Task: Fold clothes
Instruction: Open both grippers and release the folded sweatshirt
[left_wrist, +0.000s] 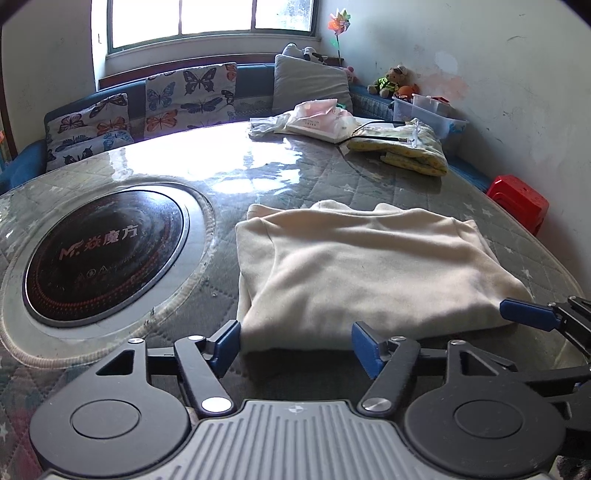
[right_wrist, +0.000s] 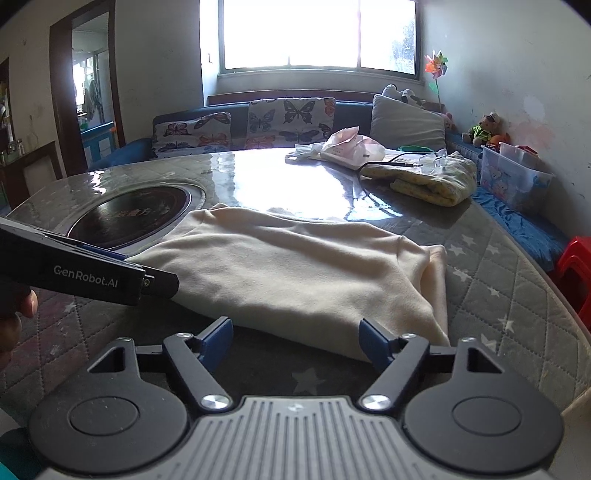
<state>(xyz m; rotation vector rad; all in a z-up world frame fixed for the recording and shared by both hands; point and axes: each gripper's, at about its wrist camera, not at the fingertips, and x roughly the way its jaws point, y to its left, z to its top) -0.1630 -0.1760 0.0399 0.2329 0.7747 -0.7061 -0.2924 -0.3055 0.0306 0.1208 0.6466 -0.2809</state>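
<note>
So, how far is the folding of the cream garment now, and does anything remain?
Done, it seems: the cream garment lies folded into a compact rectangle on the quilted table. In hand: nothing; the left gripper and the right gripper stand open at its near edge. Left: perhaps one more fold or setting it aside. The yellow garment behind already looks folded.

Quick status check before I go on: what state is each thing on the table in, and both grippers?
Cream garment: folded, lying flat on the table, held by neither gripper.
Left gripper: open, fingers at the garment's near edge, nothing clamped.
Right gripper: open, fingers at the garment's near edge, nothing clamped.
Yellow patterned cloth: folded, set aside at the far side.
Built-in cooktop: bare, nothing on it.
</note>
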